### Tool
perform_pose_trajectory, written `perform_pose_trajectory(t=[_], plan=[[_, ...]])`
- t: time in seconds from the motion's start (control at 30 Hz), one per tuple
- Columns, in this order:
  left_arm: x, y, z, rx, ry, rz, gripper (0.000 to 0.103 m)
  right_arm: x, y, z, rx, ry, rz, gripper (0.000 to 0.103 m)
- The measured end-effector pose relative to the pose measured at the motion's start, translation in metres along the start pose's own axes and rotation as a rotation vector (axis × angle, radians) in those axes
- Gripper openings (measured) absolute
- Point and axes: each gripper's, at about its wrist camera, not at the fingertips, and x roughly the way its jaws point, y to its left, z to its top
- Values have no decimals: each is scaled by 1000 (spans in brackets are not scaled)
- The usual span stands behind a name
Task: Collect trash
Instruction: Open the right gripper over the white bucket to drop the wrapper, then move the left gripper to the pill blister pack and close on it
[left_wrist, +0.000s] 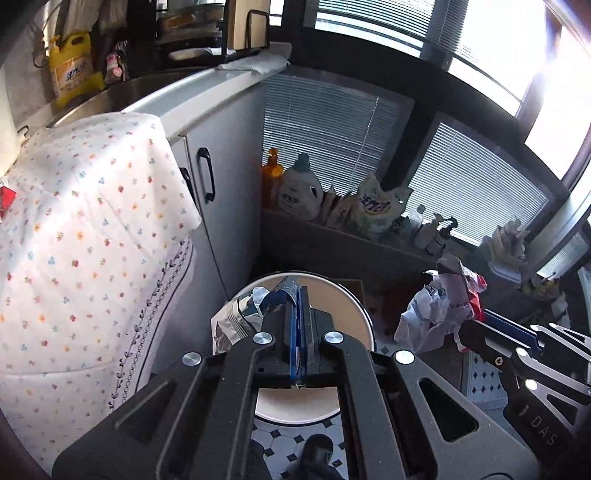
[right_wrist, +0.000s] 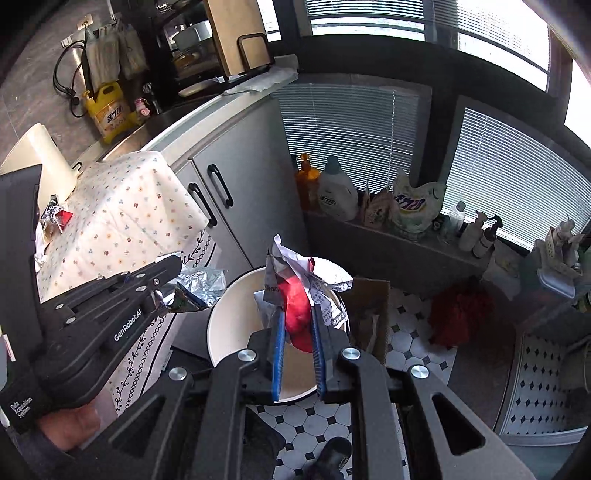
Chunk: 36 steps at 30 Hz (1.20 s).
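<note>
My left gripper (left_wrist: 298, 295) is shut on a silver foil wrapper (left_wrist: 236, 317) and holds it over the round cream trash bin (left_wrist: 354, 314) on the floor. In the right wrist view the left gripper (right_wrist: 173, 284) shows at the left with the foil wrapper (right_wrist: 201, 282) beside the bin's rim (right_wrist: 221, 314). My right gripper (right_wrist: 297, 314) is shut on crumpled red and white paper (right_wrist: 299, 280) above the bin. The paper (left_wrist: 439, 310) also shows in the left wrist view, right of the bin.
A table with a flowered cloth (right_wrist: 122, 210) stands left of the bin, with more wrappers (right_wrist: 55, 216) on it. Grey cabinets (left_wrist: 221, 192) are behind. Detergent bottles (left_wrist: 299, 192) line a ledge under the blinds. A cardboard box (right_wrist: 369, 310) and red cloth (right_wrist: 461, 314) lie on the tiled floor.
</note>
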Motion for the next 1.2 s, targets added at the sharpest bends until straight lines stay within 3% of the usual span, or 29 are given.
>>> perform_pose_trajectory(t=[0.03,0.07,0.1,0.17,0.57,0.63,0.67,0.7,0.73,1.07,1.2], plan=[[3,-1,-1,0,9,-8,6,1,-1,0,2,2,-3,14],[6,-1,-1,-1,14,-12,18,1,-1,-1,4,5,-5,14],[6,-1,-2,-4,11,-18,43,2,-1,-2,4,8,-5,14],[1,-1,-2,-6,-20,-4,69,5,0,-2,6,13,-2,14],[-11,35,-5,-39,-26,59,70,26,32,2,-13,42,58,15],[-15,46,-4,-52,-34,76,72,28,37,3,-15,46,57,20],[-17,51,-4,-58,-38,84,74,28,39,3,-12,45,60,27],[-20,55,-3,-65,-44,94,74,27,41,5,-9,38,57,51],[-22,59,-2,-70,-50,105,74,25,44,6,-8,24,49,61],[-66,90,12,-130,-131,173,81,-2,73,27,-61,-24,96,60],[-98,105,17,-153,-189,220,90,-18,92,39,-100,-68,129,67]])
